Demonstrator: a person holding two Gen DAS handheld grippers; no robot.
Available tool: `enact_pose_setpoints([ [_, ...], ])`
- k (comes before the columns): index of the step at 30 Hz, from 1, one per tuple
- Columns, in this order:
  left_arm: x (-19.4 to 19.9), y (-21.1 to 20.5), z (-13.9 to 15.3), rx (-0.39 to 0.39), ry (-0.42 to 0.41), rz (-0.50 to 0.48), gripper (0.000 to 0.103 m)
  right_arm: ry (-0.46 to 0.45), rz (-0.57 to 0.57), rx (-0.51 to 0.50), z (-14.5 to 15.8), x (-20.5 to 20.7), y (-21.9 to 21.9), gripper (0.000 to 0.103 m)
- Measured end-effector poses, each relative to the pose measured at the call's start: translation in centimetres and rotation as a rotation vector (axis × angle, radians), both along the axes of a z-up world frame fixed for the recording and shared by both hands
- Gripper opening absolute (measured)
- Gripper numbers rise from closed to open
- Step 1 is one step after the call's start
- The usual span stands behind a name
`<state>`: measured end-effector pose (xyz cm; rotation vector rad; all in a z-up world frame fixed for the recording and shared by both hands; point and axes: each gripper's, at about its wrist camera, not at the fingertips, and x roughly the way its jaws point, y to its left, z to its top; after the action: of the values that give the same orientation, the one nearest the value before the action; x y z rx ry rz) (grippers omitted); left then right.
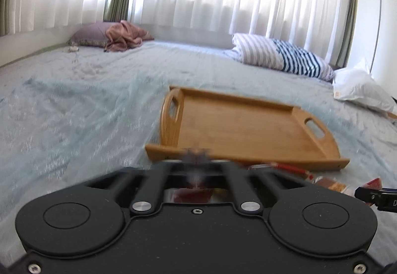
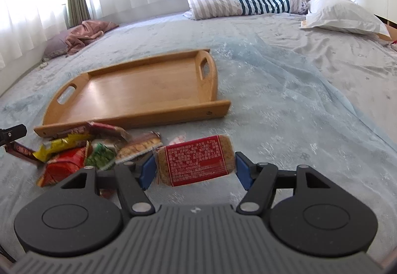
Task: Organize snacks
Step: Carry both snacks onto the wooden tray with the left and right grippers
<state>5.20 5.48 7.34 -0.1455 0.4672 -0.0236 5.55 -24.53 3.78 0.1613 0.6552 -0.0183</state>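
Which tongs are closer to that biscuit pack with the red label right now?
Right. The right tongs straddle the red-labelled biscuit pack, pads open on either side. The left tongs sit far off beyond the snack pile, at its left end.

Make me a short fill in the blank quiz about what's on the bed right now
1. The rectangular wooden tray holds ____ snacks.
2. The right gripper has its blue pads on either side of a biscuit pack with a ____ label.
3. The pile of snack packets lies on the ____, in front of the tray.

Missing words: no; red; bed
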Motion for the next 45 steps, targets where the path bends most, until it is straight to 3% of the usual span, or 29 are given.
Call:
enact_pose_setpoints([
  [5,0.2,-0.2,1.3,-0.004,-0.038,-0.016,0.001,-0.042,0.011,0.002,1.1,0.5,0.4,0.068],
  [7,-0.1,-0.2,1.6,0.007,-0.047,-0.003,0.009,-0.052,0.016,0.007,1.3,0.7,0.6,0.068],
  [8,-0.4,0.0,1.6,0.015,-0.052,0.014,0.021,-0.053,0.020,0.009,1.4,0.8,0.7,0.068],
  [9,-0.8,0.1,1.6,0.025,-0.052,0.034,0.043,-0.052,0.024,0.012,1.4,0.9,0.8,0.068],
  [11,-1.9,0.6,1.2,0.051,-0.031,0.034,0.057,-0.046,0.035,0.016,1.3,0.9,0.9,0.068],
  [18,-3.9,1.6,-1.6,-0.030,0.156,0.018,0.067,0.022,0.067,0.025,-0.6,1.5,1.4,0.068],
  [22,-3.0,0.4,-3.1,0.005,0.185,-0.003,0.067,0.034,0.085,0.042,-1.1,1.6,1.9,0.068],
  [25,-1.9,-1.1,-3.6,0.091,0.190,-0.008,0.062,0.033,0.092,0.043,-1.0,1.5,2.1,0.068],
  [27,-1.1,-1.6,-4.2,0.129,0.208,-0.012,0.046,0.032,0.092,0.044,-1.0,1.5,2.1,0.068],
  [28,-0.8,-1.7,-4.5,0.134,0.223,-0.011,0.044,0.032,0.091,0.045,-1.0,1.5,2.1,0.068],
  [31,-0.5,-1.5,-5.1,0.119,0.223,-0.011,0.041,0.035,0.084,0.048,-1.0,1.6,1.9,0.068],
  [33,-0.4,-1.6,-5.4,0.131,0.215,-0.026,0.028,0.040,0.080,0.051,-1.1,1.7,1.8,0.068],
  [35,-0.4,-1.5,-5.4,0.115,0.211,-0.032,0.023,0.048,0.081,0.055,-1.3,1.8,1.7,0.068],
  [45,-0.2,-0.9,-4.9,0.065,0.193,-0.023,0.022,0.036,0.087,0.036,-0.6,1.8,2.0,0.068],
])
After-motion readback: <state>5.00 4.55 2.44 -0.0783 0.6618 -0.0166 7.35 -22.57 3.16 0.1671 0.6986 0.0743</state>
